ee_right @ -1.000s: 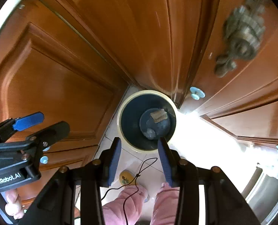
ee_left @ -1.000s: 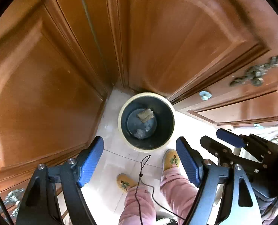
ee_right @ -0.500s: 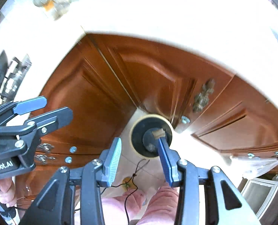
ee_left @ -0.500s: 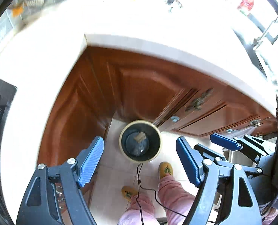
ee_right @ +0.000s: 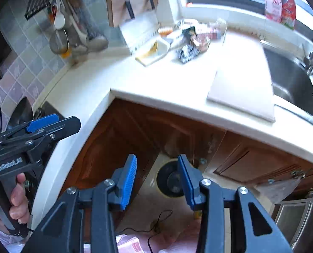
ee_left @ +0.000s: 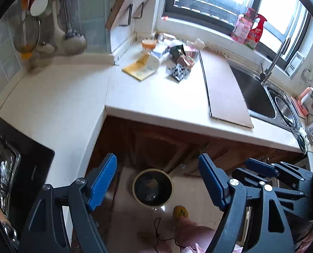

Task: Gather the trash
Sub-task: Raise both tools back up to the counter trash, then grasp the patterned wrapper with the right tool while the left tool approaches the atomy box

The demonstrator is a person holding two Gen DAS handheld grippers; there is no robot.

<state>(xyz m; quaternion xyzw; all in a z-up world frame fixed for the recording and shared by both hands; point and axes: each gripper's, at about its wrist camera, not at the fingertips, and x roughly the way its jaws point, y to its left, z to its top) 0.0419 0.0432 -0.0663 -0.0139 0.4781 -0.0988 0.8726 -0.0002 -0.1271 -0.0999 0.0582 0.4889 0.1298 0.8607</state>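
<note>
**Grippers lift away from the bin, both empty**

Bin (ee_left: 152, 187) on the floor tiles, tucked into the corner of the wooden cabinets, now shows small and far below, where a second ago it filled the middle of both wrist views. Both grippers have risen well above it, and the countertop (ee_left: 160, 105) over the bin has come into sight. The left gripper (ee_left: 157, 181) stands wide apart with nothing between its blue pads; the right gripper (ee_right: 157, 178) is partly spread and equally bare. Inside the bin lie a few scraps, blurred here.

Up and beyond the bin, at the back of the countertop near the window, sits a pile of trash (ee_left: 167, 57): a yellow flat packet, small boxes, a black patterned wrapper. A cutting board (ee_left: 224, 90) lies right of that pile, and the sink (ee_left: 259, 97) beyond it. Judging by this, one drop is done and the next fetch is the pile.
</note>
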